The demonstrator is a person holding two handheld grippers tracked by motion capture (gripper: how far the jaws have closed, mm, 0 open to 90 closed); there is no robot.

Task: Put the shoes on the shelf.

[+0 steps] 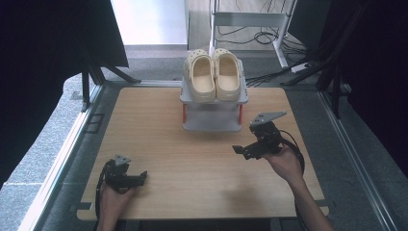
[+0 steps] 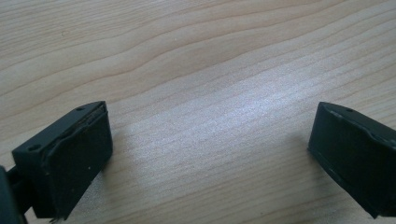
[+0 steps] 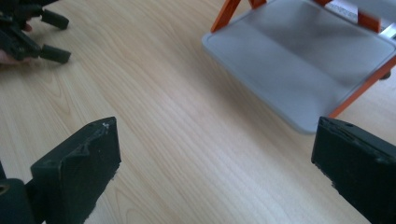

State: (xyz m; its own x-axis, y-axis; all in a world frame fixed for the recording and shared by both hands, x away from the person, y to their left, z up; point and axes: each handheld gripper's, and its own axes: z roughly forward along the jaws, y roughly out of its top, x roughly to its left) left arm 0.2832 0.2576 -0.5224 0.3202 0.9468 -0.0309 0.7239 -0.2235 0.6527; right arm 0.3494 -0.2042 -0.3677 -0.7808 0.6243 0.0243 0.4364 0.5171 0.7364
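Note:
A pair of cream clogs point(image 1: 214, 73) stands side by side, toes toward me, on the top shelf of a small grey two-tier rack point(image 1: 211, 98) with orange legs at the back middle of the wooden table point(image 1: 192, 163). My left gripper point(image 1: 142, 177) rests low at the front left, jaws pointing right; its jaws point(image 2: 210, 126) stand wide apart over bare wood. My right gripper point(image 1: 239, 150) hovers front right of the rack, pointing left, open point(image 3: 215, 140) and holding nothing. The rack's empty lower shelf point(image 3: 303, 70) lies ahead of it, with the left gripper point(image 3: 60, 37) farther off.
The table has bare wood between the two grippers and in front of the rack. Black curtains flank both sides. Beyond the table's far edge are a metal frame point(image 1: 250, 19) and loose cables point(image 1: 262, 36) on the floor.

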